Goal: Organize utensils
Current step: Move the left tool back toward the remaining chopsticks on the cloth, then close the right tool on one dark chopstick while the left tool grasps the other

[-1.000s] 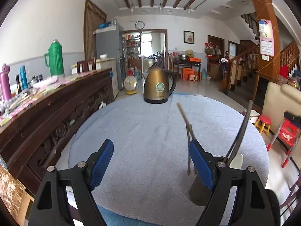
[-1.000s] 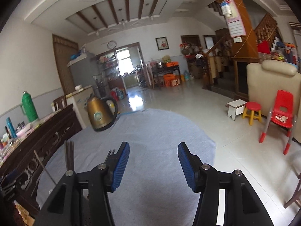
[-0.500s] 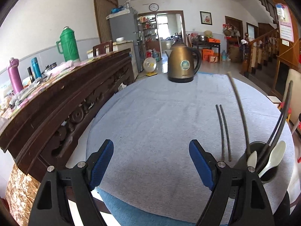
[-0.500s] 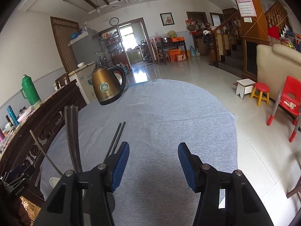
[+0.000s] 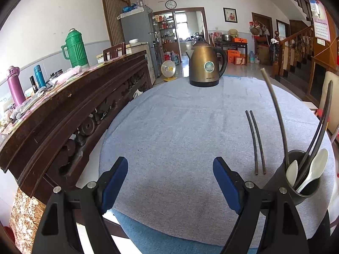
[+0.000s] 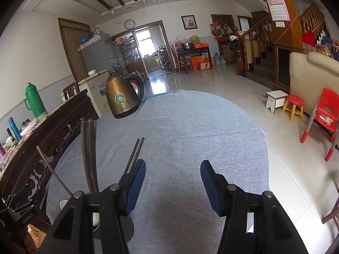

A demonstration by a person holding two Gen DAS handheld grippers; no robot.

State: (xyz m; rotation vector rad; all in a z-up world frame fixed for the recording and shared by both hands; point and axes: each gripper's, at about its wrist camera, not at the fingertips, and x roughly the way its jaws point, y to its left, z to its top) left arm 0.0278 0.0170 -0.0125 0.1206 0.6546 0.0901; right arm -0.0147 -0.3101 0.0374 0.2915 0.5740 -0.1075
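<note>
Worktop (image 5: 169, 139), grey cloth: pair of dark chopsticks (image 5: 256, 141) lying loose beside black utensil holder (image 5: 300, 182) with white spoons (image 5: 313, 169), seen only leftward. Bronze kettle (image 5: 206, 65), label unreadable. Left gripper (image 5: 170, 182) jaws wide, empty; right gripper (image 6: 173, 182) jaws parted, empty.

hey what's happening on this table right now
A person holds a gripper in each hand over a round table with a grey cloth. Both the left gripper and right gripper are open and empty. A pair of dark chopsticks lies loose on the cloth beside a dark utensil cup already holding spoons and chopsticks. A kettle stands at the far edge.
</note>
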